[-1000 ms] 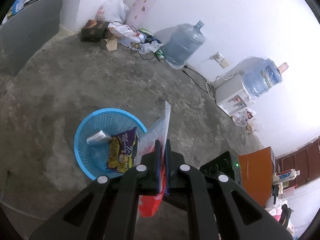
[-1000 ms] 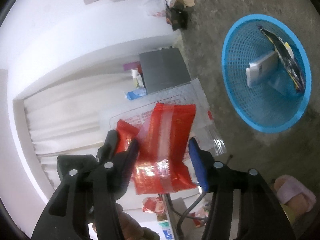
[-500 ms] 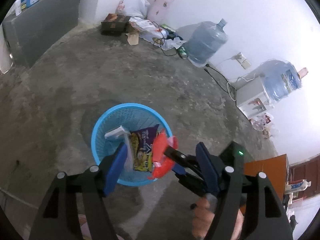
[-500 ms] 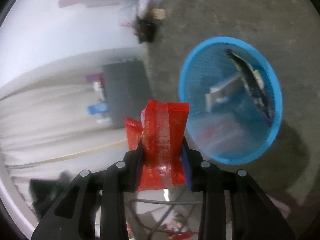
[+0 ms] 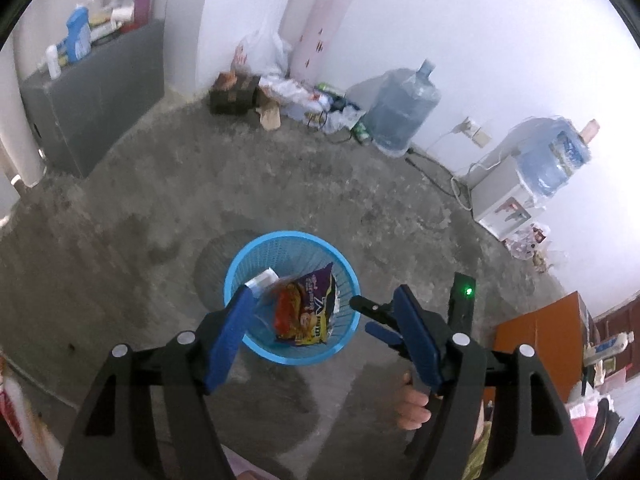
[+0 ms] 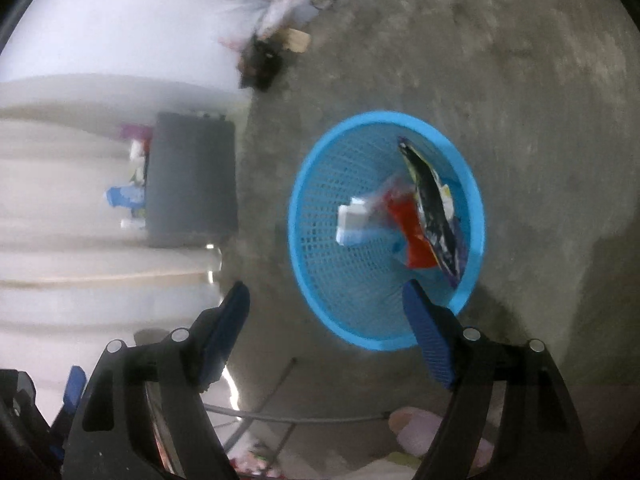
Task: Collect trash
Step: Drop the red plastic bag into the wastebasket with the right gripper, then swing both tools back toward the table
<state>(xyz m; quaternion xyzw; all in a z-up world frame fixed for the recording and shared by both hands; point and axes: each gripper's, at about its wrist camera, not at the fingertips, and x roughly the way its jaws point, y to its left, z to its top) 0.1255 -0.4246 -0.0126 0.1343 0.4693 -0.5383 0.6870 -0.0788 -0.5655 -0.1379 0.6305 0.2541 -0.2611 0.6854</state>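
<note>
**Left wrist view: both tongs empty above the blue basket**

In the left wrist view your left tongs (image 5: 320,320) stood wide apart with nothing between the blue pads, which framed the blue basket (image 5: 240,268) on the concrete floor (image 5: 160,200). Inside the basket lay a purple and yellow snack wrapper (image 5: 316,308), a red wrapper (image 5: 282,308) against its left side, and a small white box (image 5: 262,279) near the left rim. Just right of the basket, the tips of your right tongs (image 5: 366,316) reached in at rim level, with your hand (image 5: 412,408) below them on the handle. Far beyond the basket, along the wall, stood a water jug (image 5: 400,116) and a heap of bags and boxes (image 5: 272,88); to the basket's far left stood a grey cabinet (image 5: 92,96).

In the right wrist view, which was blurred, your right tongs (image 6: 326,300) were opening, the pads already well apart and nothing between them. The basket (image 6: 320,280) sat beyond and to the right of the gap, its near rim just behind the right-hand pad. The red wrapper (image 6: 410,228) lay in the middle of the basket, the snack wrapper (image 6: 434,208) edge-on at its right and the white box (image 6: 352,220) at its left. The grey cabinet (image 6: 190,180) stood well left of the basket.
</note>
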